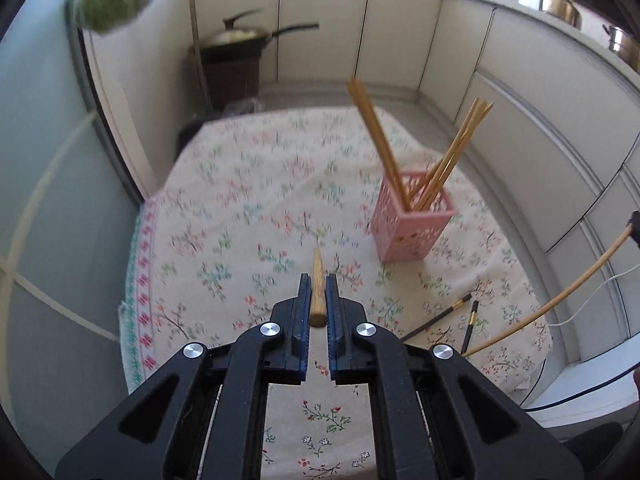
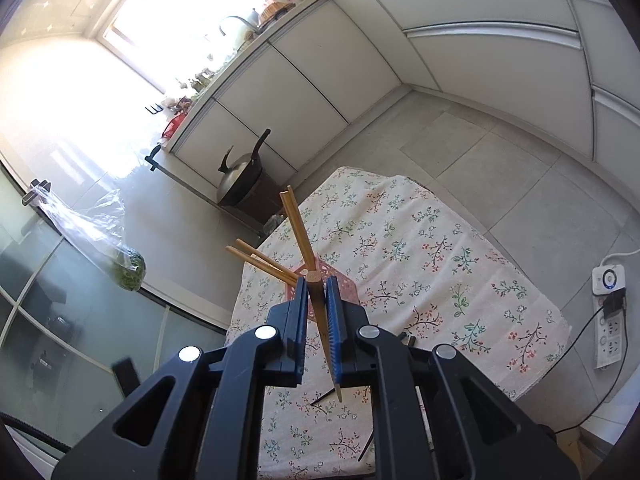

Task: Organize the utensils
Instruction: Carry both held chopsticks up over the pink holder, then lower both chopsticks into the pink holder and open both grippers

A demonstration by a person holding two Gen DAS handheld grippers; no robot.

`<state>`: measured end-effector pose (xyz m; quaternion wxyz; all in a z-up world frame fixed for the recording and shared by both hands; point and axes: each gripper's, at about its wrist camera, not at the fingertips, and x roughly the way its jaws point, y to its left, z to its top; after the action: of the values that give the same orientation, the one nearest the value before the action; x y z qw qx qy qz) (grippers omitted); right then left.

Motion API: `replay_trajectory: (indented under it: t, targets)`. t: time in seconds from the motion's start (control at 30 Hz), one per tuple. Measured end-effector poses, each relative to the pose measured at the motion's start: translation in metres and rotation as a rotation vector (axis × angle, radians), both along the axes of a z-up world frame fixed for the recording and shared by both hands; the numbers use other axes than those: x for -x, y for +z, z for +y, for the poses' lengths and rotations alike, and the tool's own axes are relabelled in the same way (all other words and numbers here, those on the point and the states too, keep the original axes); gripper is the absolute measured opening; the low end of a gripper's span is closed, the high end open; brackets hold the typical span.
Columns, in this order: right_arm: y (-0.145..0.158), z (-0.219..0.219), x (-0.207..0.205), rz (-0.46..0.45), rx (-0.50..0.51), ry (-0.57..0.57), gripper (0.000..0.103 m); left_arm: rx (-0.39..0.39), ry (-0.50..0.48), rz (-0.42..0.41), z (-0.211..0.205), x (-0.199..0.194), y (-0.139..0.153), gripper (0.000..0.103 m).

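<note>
A pink perforated holder (image 1: 412, 220) stands on the floral tablecloth (image 1: 256, 196), right of centre, with several wooden chopsticks (image 1: 380, 140) leaning in it. My left gripper (image 1: 319, 282) is shut on a wooden chopstick (image 1: 318, 284), held above the cloth, left of and nearer than the holder. My right gripper (image 2: 317, 282) is shut on another wooden chopstick (image 2: 320, 320), directly above the holder (image 2: 352, 292), mostly hidden behind the fingers. That chopstick also shows at the right edge of the left wrist view (image 1: 560, 300). Two black chopsticks (image 1: 452, 316) lie on the cloth near the front right.
A wok with a lid (image 1: 240, 40) sits on a dark stool beyond the table. White cabinets (image 1: 400, 28) run along the back and right. A bag of greens (image 2: 128, 268) hangs at the left. A power strip (image 2: 610, 312) lies on the floor at the right.
</note>
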<state>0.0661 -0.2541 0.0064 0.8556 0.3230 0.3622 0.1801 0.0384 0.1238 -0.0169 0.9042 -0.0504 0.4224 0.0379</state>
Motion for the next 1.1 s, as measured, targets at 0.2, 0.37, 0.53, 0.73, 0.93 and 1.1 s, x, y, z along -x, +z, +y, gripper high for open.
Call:
replay_trajectory:
  t: [0.2,0.37,0.53,0.73,0.93,1.1]
  targets:
    - [0.004,0.002,0.002,-0.018,0.003,0.002,0.008,0.007,-0.022,-0.121,-0.008,0.008,0.034,0.006]
    - [0.005,0.003,0.001,-0.018,0.016,-0.003,0.008,0.028,-0.042,-0.211,-0.009,0.014,0.07,0.006]
    - [0.012,0.005,-0.001,-0.032,0.026,0.005,0.008,0.074,-0.068,-0.287,-0.011,0.009,0.105,0.006]
    - [0.022,0.007,-0.008,-0.044,0.041,0.008,0.008,0.108,-0.088,-0.368,-0.024,-0.019,0.137,0.006]
    - [0.028,0.004,-0.024,-0.041,0.049,-0.006,0.008,0.139,-0.079,-0.405,-0.031,-0.054,0.141,0.006]
    - [0.034,0.003,-0.037,-0.046,0.06,-0.015,0.008,0.154,-0.078,-0.39,-0.034,-0.078,0.132,0.006]
